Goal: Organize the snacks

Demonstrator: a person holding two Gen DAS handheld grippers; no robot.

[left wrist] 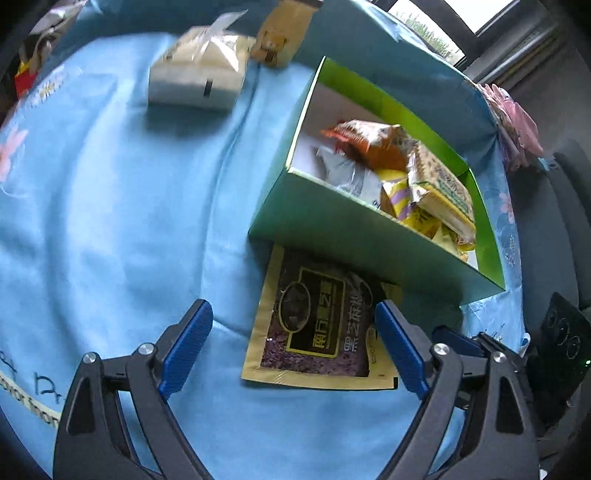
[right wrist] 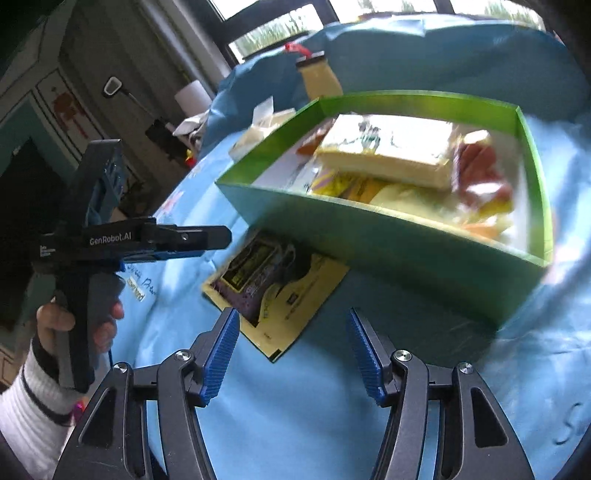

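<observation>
- Two grippers face the one flat packet not yet in the box: the yellow sachet point(left wrist: 314, 325), with a dark purple panel, lies flat on the blue cloth point(left wrist: 122, 221), its far edge tucked under the near wall of the green box point(left wrist: 332, 221)
- Box contents: several wrapped snacks, among them an orange packet point(left wrist: 369, 142) and a cracker pack point(left wrist: 443, 192)
- Loose items on the cloth: a white bagged pack point(left wrist: 199, 74) and a brown packet point(left wrist: 280, 33) lie well apart from the box, at the far side
- Left gripper point(left wrist: 293, 341): jaws wide apart, nothing clamped; the sachet lies between and below the blue pads, no contact evident
- Right gripper point(right wrist: 291, 354): jaws apart and empty; one corner of the sachet lies just ahead of the left pad point(right wrist: 221, 354)
- A hand point(right wrist: 77, 325) holding the left gripper's handle shows in the right wrist view
- Step in hand, as judged: approach for picking up the sachet
- Next move calls for: sliding the sachet clear of the box wall, or lifting its free near edge, since a flat packet gives the pads little to bite on
- Risk, as judged: pulling the trapped edge may shift the box
</observation>
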